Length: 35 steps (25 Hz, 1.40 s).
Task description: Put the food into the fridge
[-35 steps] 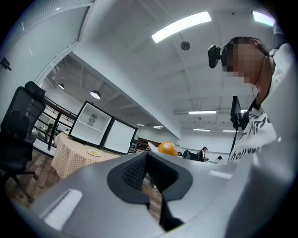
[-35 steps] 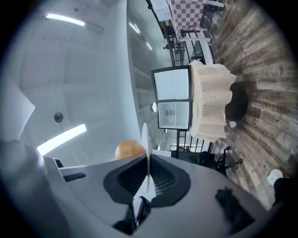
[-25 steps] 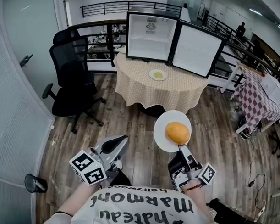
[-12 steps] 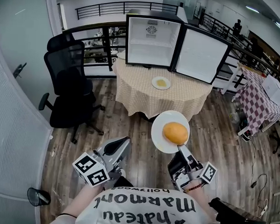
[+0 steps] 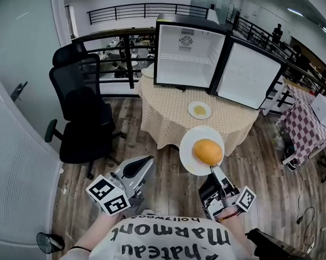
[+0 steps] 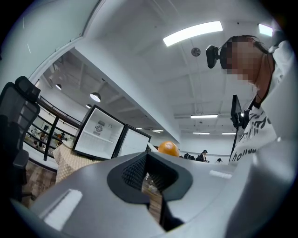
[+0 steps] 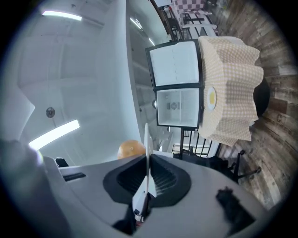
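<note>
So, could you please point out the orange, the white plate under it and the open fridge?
orange [image 5: 207, 152], head view, middle of its top.
white plate [image 5: 192, 145], head view, bare surface left of the orange.
fridge [image 5: 188, 62], head view, inner back wall.

Round counter [image 5: 169, 113] in the upper middle of the frame, draped in a checked cloth [image 5: 232, 129]. At its back stands the fridge [image 5: 189, 56], door swung wide to the right. In front of that, towards the right, sits a small plate [image 5: 199, 109] with something yellow on it. Wood-plank floor [image 5: 166, 177] below, black office chair [image 5: 81, 113] standing at left.
</note>
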Motion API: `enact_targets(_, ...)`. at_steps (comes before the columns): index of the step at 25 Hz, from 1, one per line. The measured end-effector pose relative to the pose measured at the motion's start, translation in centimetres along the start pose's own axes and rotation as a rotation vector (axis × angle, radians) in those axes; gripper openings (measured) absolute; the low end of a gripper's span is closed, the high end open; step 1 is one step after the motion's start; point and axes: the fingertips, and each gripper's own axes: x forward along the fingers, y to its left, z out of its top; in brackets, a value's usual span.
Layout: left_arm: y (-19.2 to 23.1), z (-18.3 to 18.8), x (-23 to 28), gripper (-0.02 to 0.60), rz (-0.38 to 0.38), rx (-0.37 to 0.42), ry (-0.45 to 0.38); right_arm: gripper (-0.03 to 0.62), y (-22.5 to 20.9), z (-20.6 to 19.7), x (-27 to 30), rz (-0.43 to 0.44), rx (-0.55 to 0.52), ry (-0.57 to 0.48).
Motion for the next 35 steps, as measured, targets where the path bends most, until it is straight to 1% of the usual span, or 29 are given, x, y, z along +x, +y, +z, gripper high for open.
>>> enact_targets(3,3.4,1.0,0.4,0.006,-0.003,-0.006,0.001,0.029,-1.4,0.4,3.0,-0.002,-0.002,-0.025)
enact_targets(8,9.0,2.7,0.7,0.006,-0.002,-0.062,0.008,0.029,-3.5,0.0,7.9,-0.016,0.011,-0.048)
enact_targets(12,12.3,4.2,0.9,0.006,-0.017,-0.070,0.010,0.029,-4.7,-1.0,11.0,-0.021,0.032,-0.058)
enact_targets(15,14.2,4.7,1.2,0.005,-0.022,-0.076,0.008,0.029,-5.1,-1.6,12.6,-0.031,0.028,-0.053)
enact_targets(18,15.4,4.6,1.6,0.005,-0.026,-0.071,0.019,0.029,-5.5,-1.7,13.3,-0.043,0.016,-0.050)
enact_targets(22,16.5,4.2,1.8,0.005,-0.029,-0.097,0.029,0.029,-6.4,-1.6,14.2,-0.064,0.020,-0.058)
enact_targets(29,18.4,4.2,1.5,0.005,0.003,-0.103,0.024,0.029,-7.0,-2.0,16.3,-0.072,0.022,-0.010)
enact_targets(35,18.9,4.0,2.0,0.005,-0.010,-0.085,0.035,0.029,-8.3,-1.0,17.1,-0.076,0.043,-0.037)
